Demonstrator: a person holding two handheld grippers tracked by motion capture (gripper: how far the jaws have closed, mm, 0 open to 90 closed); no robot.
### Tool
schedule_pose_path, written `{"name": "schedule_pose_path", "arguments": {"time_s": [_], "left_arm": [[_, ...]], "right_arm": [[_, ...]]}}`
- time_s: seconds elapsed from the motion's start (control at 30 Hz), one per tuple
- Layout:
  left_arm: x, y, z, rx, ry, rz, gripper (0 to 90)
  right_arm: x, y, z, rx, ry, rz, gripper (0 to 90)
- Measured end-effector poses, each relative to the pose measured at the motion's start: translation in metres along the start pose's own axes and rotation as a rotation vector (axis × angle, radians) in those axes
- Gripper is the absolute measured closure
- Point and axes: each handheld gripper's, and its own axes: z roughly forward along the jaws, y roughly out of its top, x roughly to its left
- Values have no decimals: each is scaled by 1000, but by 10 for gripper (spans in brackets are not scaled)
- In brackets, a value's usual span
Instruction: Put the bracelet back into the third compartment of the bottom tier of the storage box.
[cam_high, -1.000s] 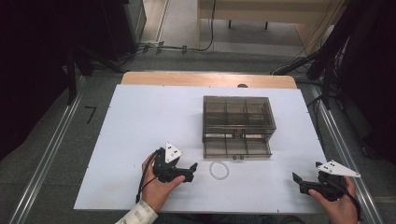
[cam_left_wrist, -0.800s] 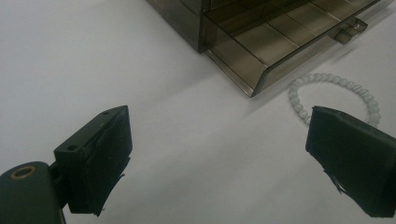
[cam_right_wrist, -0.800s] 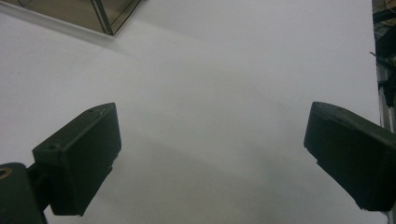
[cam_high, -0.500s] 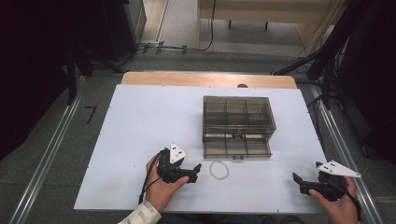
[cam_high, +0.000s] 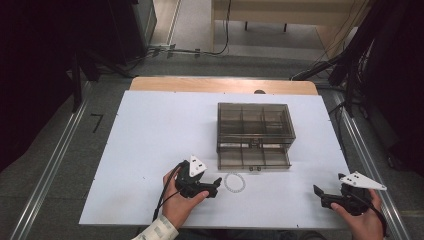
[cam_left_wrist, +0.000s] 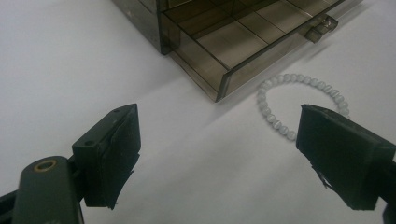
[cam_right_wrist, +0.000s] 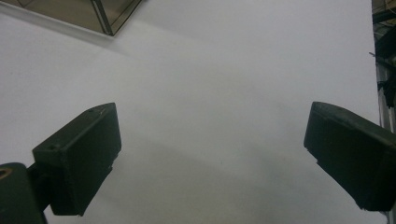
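Counter (cam_high: 150, 150): white top, everything sits toward the near half.
Box (cam_high: 254, 135): smoky clear plastic, divided into compartments, mid-counter, a drawer at its near face.
Bracelet (cam_high: 234, 182): ring of pale beads lying flat just in front of the box, apart from it.
Left gripper (cam_high: 216, 183): held low at the near edge, jaws spread wide and empty, pointing at the bracelet; one jaw is right beside the beads in the left gripper view.
Right gripper (cam_high: 318, 192): near right corner, jaws wide apart over bare counter, well clear of the box.
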Motion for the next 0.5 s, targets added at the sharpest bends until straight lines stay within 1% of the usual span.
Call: {"name": "schedule_pose_path", "arguments": {"time_s": [0.17,0.3,0.33,0.37,0.4,0.5], "left_arm": [[-5,1,2,5,-12,5,162],[-10,2,5,6,-15,-3,180],[-12,2,6,8,-14,1,180],[-14,2,7,10,-12,6,204],[-16,2,8,15,-9,11,204],[-19,1,10,25,-5,22,249]], "right_arm": [[0,0,0,0,2,0,25],[0,0,0,1,2,0,25],[0,0,0,1,2,0,25],[0,0,0,-2,2,1,25],[0,0,0,-2,2,1,25],[0,0,0,-3,2,3,25]]}}
